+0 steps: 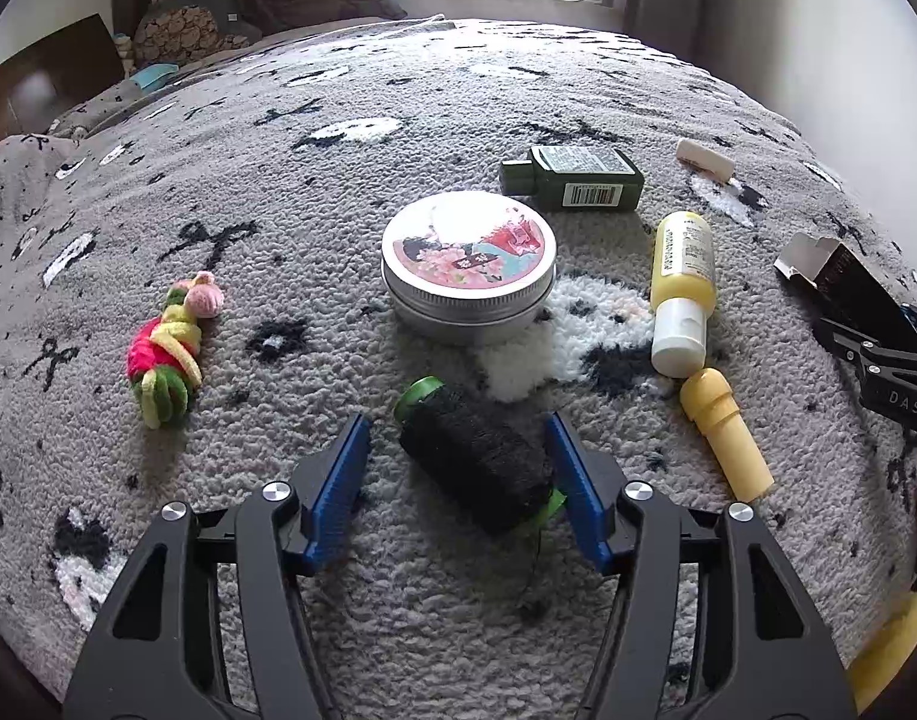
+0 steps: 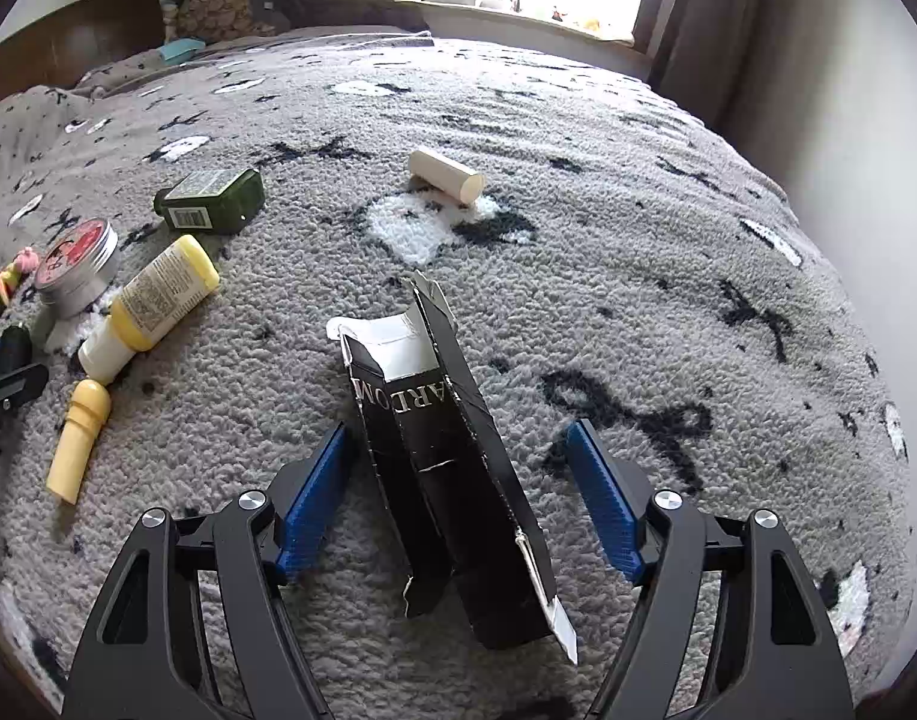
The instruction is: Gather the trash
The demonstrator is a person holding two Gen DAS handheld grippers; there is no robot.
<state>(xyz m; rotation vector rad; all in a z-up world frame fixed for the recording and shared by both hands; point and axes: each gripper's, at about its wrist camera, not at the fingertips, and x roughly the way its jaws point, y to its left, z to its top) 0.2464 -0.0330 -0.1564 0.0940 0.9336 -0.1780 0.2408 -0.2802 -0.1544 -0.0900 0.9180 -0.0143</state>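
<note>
A black thread spool [image 1: 476, 462] with green ends lies on the grey patterned blanket [image 1: 314, 192], between the blue pads of my left gripper [image 1: 455, 423]. Its jaws stand open; the right pad is at the spool's near end and the left pad is clear of it. A torn black carton [image 2: 440, 450] with a silver lining lies lengthwise between the jaws of my right gripper [image 2: 458, 429], which is open. Its left pad is close to the carton's side and its right pad is well apart. The carton [image 1: 842, 276] also shows at the right edge of the left wrist view.
A round tin [image 1: 467, 264], a green bottle [image 1: 578, 177], a yellow bottle [image 1: 683, 276], a yellow tube-shaped piece [image 1: 722, 432], a white cylinder [image 2: 446, 175] and a bundle of coloured hair ties [image 1: 167, 354] lie on the blanket. Pillows and a window are at the far end.
</note>
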